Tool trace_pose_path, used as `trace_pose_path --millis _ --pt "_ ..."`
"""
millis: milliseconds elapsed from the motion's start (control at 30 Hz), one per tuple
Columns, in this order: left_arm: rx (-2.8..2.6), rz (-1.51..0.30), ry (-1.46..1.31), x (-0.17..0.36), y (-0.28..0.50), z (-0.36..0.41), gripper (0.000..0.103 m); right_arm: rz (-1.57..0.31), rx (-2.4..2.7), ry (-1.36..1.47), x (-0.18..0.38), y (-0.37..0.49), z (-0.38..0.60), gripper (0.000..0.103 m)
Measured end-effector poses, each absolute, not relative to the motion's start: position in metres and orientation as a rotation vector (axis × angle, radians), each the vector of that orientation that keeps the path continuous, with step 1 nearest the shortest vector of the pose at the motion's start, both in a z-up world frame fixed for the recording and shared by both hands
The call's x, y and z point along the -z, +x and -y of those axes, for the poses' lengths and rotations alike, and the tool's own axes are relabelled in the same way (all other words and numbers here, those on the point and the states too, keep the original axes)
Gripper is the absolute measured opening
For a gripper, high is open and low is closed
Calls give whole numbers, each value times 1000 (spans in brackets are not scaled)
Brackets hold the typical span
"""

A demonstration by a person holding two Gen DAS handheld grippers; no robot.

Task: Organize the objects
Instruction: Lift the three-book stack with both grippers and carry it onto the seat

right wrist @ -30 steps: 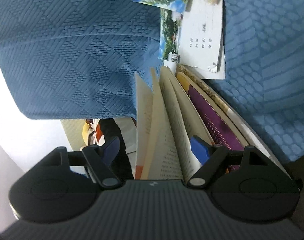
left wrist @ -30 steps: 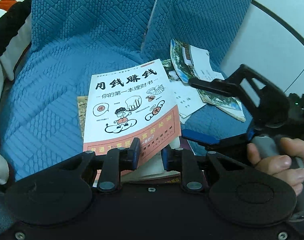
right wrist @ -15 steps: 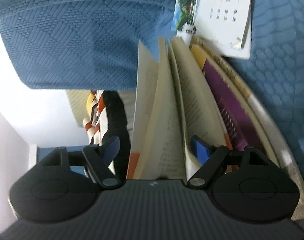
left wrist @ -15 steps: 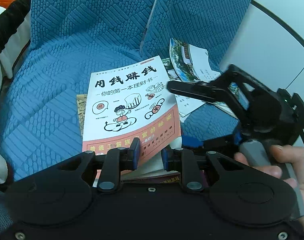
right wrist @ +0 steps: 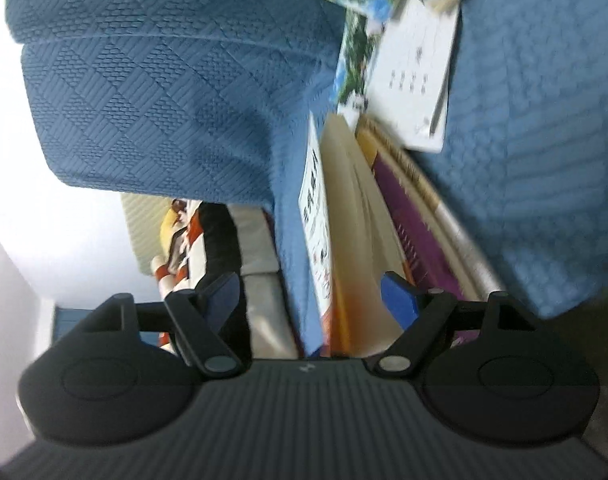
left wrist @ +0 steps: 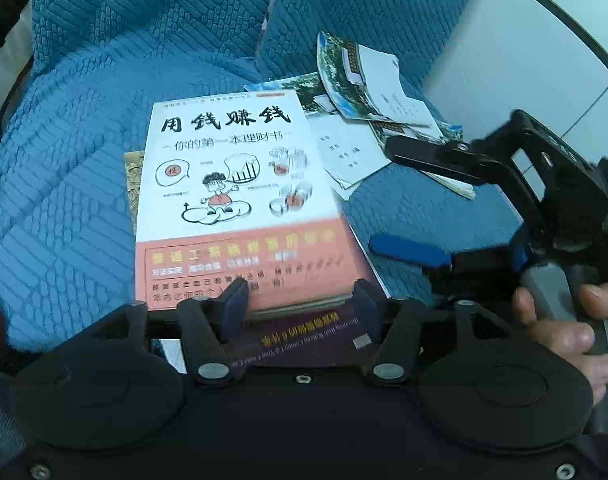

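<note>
On the blue sofa [left wrist: 83,200], the finance book [left wrist: 231,184] now lies closed and flat atop the purple book [left wrist: 304,336], released by both wide-open tongs, left gripper [left wrist: 299,304] and right gripper [left wrist: 420,200], leaving brochures [left wrist: 368,92] unsorted.

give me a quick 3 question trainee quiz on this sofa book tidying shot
1. True or false: the left gripper is open, with the white and orange paperback book lying flat beyond its fingers.
2. What lies directly beneath that paperback? A) the purple-covered book B) a green towel C) a metal tray
3. Fill in: the loose photo pamphlets lie on the ____ quilted sofa cover.

Key: 1 true; 2 A; 3 blue. The right gripper is open too.
</note>
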State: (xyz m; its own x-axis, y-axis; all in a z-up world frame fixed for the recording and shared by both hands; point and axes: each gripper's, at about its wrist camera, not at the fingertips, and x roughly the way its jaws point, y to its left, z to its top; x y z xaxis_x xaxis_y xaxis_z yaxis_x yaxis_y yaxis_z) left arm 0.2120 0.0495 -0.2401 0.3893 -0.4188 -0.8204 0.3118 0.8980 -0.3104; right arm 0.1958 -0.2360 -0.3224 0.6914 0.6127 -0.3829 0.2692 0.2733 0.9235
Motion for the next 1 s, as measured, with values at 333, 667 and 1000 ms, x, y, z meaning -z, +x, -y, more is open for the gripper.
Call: trace_pose_path --millis 333,667,1000 --pt "270 -1065 -280 246 242 -99 77 -884 -159 915 312 215 201 66" --pt "159 -1123 -256 280 264 -110 55 -927 -89 731 315 226 179 35" --pt "199 -1149 -292 278 246 -104 46 -939 -99 635 305 224 179 25"
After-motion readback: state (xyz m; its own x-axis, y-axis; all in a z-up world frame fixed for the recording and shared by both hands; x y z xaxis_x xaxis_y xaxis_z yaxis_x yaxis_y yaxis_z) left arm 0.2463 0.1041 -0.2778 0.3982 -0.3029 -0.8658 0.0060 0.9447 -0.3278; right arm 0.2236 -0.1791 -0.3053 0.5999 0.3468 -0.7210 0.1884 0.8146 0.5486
